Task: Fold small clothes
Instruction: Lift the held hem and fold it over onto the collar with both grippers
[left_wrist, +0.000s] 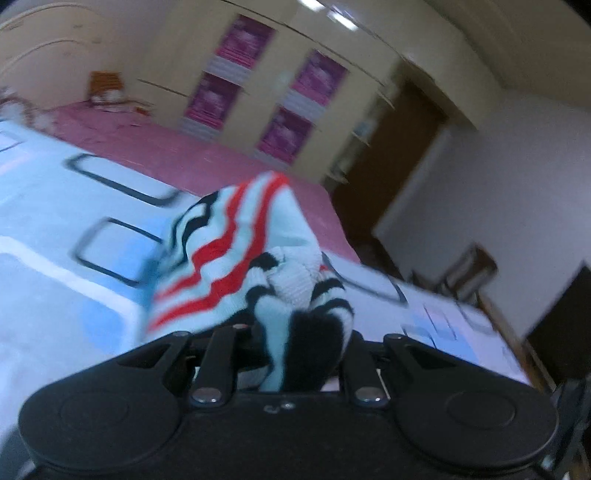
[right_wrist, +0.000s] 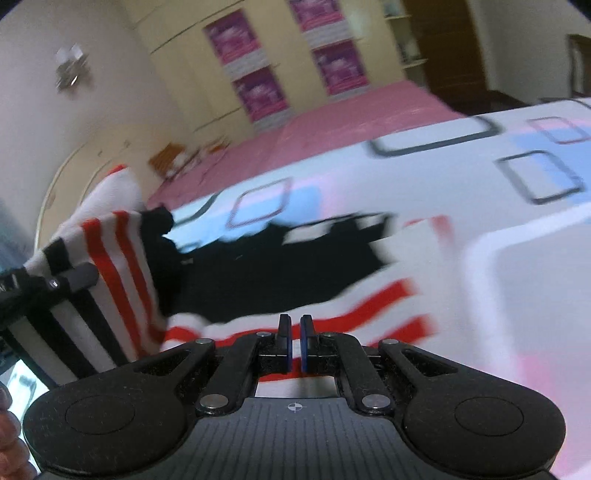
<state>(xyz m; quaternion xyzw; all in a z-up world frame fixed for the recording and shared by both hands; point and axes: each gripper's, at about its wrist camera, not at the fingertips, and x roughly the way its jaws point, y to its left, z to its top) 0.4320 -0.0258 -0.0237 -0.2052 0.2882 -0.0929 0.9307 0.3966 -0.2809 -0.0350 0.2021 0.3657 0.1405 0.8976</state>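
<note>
The bed (right_wrist: 480, 258) fills both views, spread with a white sheet printed in blue and pink blocks and dark outlined squares, and a pink cover (right_wrist: 332, 122) runs along its far side toward the cream wardrobe (left_wrist: 258, 92) with its purple panels. On the sheet lies the striped garment (right_wrist: 258, 280), white with red and black stripes and a large black patch; most of it rests flat on the bed near the front edge, everything blurred. One end is lifted off the sheet at the left side of the right wrist view, hanging in a fold from the left claw (right_wrist: 70, 278). Seen from the left wrist, that claw is clenched on a bunched wad of the same knit, which hides its fingers completely. The right claw (right_wrist: 295, 332) is pressed together, blue pads almost meeting, poised just over the garment's red-striped near edge; whether cloth is pinched between them can't be made out.
</note>
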